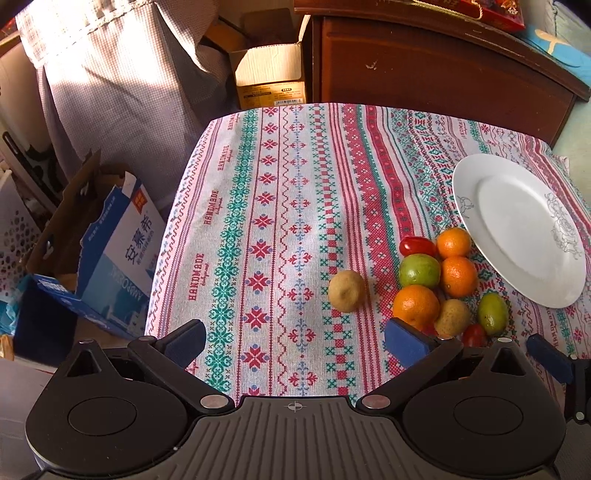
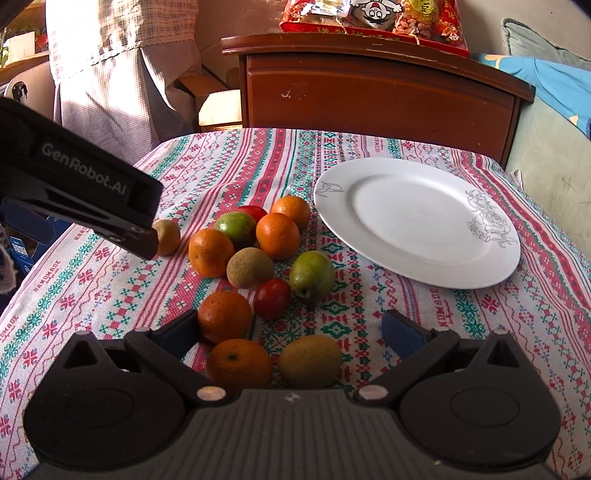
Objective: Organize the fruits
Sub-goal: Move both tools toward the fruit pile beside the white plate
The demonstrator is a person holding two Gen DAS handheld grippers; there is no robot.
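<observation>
I am holding my right claw (image 2: 290, 326) spread wide and empty over the nearest orange (image 2: 238, 363) and kiwi (image 2: 309, 361), both lying just short of the white plate (image 2: 417, 266), while my left claw (image 1: 295, 341), also unclenched, is hovering farther off.

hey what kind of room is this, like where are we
Probably a lived-in room of a home, maybe a bedroom or living room: a small table under a patterned tablecloth, a wooden cabinet topped with snack packs, and cardboard boxes on the floor.
</observation>
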